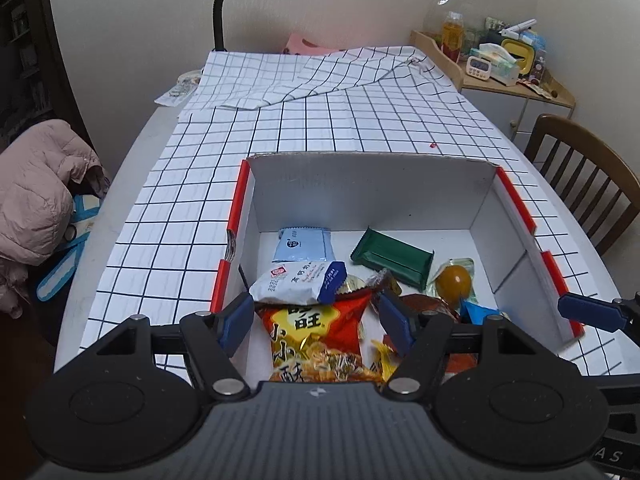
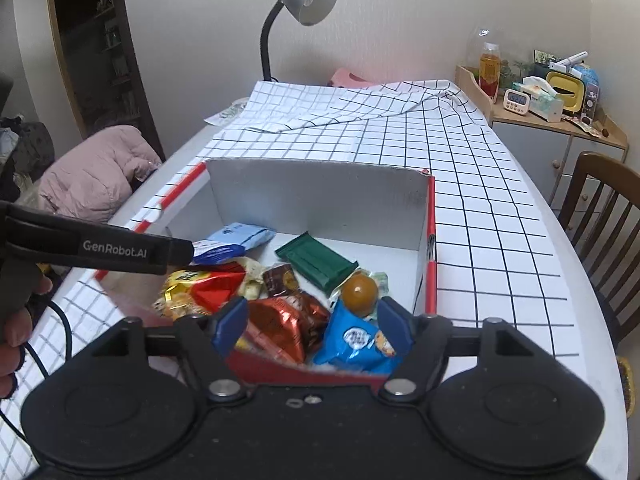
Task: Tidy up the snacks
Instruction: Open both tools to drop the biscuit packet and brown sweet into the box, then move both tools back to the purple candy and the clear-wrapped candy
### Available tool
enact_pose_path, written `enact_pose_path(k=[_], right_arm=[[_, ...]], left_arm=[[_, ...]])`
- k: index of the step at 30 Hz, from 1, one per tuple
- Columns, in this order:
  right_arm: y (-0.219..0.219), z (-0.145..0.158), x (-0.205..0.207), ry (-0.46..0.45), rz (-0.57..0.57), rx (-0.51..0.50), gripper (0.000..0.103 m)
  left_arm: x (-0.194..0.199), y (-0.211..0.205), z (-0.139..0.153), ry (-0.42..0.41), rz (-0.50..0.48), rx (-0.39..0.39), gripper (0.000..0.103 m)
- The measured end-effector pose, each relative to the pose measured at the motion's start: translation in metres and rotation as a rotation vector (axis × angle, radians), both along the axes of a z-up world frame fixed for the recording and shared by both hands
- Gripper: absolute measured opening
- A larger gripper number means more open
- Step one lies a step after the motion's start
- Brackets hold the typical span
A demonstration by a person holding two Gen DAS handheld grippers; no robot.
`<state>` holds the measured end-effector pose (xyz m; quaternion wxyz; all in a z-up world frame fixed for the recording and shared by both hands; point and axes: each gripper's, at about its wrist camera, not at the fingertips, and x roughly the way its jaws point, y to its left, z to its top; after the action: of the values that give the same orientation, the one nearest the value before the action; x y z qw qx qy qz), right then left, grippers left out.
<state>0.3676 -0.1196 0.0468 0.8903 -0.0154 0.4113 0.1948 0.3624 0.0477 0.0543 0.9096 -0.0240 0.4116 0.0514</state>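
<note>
Snack packets heaped in white cardboard box with red rim (image 1: 516,196), lower centre of both frames. Left gripper (image 1: 316,328) spread, empty, straddling orange foil crisp bag (image 1: 316,336). Right gripper (image 2: 312,328) spread, empty, nearer blue biscuit packet (image 2: 356,340).

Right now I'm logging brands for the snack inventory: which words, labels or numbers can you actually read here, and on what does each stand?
"GenRobot.AI": side of the left hand-held gripper.
"旺" and "小小酥": orange-red snack bag in the box.
"A S": only these letters show on a black part at the frame's lower right corner.
White pillow pack: print blurred.
Blue cookie packet: too small.
Timer digits on the cabinet: unreadable.
</note>
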Motion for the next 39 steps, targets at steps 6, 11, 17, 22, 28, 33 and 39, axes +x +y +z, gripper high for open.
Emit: enact_pose_path(k=[6,11,17,22,28,33,39], right_arm=[[-0.005,0.015,-0.030,-0.027,0.007,0.015,0.088],[-0.009,0.023,-0.055,-0.048,0.024,0.015,0.097],[-0.014,0.030,-0.083,-0.063,0.066,0.040,0.098],[-0.018,0.033,-0.107,-0.066,0.104,0.076,0.102],[-0.022,0.029,-0.133,-0.057,0.135,0.107,0.102],[-0.026,0.020,-0.148,-0.023,0.140,0.139,0.103],[-0.021,-0.002,-0.152,0.049,0.108,0.166,0.103]], left_arm=[[-0.036,-0.008,0.012,-0.035,-0.034,-0.005,0.069],[-0.068,-0.009,0.019,-0.068,-0.045,-0.027,0.076],[-0.108,-0.011,0.021,-0.089,-0.073,-0.050,0.076],[-0.144,-0.006,0.021,-0.133,-0.045,-0.081,0.089],[-0.179,0.005,0.010,-0.132,0.007,-0.133,0.098],[-0.210,0.015,-0.011,-0.126,0.078,-0.149,0.099],[-0.231,0.018,-0.043,-0.045,0.122,-0.164,0.099]])
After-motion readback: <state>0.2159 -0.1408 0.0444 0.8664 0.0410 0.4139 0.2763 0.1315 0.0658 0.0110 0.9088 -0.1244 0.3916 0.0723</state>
